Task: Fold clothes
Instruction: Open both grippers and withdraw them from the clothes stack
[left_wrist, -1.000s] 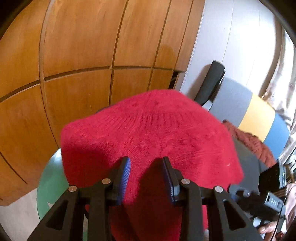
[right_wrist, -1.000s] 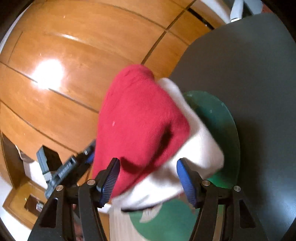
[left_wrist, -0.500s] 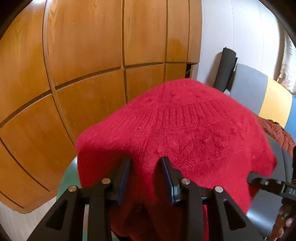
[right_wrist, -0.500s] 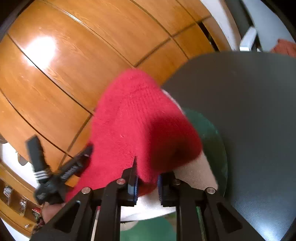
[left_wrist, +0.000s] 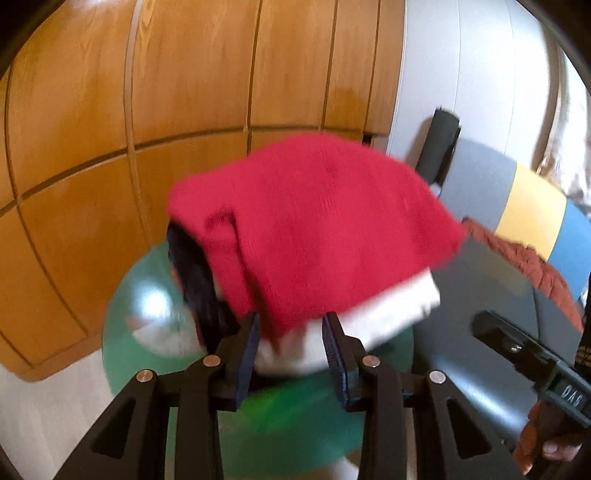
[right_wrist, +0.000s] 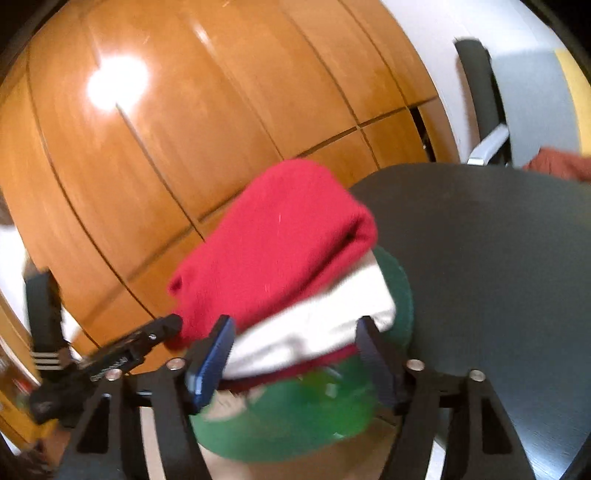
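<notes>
On the round green stool (left_wrist: 147, 332), the folded red sweater (left_wrist: 314, 229) tops a white garment (left_wrist: 388, 314). The left gripper (left_wrist: 290, 347) and the right gripper (right_wrist: 295, 354) hover just before it, jaws spread apart, empty.

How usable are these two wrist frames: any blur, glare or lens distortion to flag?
Left wrist view: motion blur smears the red sweater and white garment; a bright reflection sits on the green stool; fisheye bends the wood panels. Right wrist view: blurred too, with a blown-out glare spot on the wood panels; dark vignette in the corners.
</notes>
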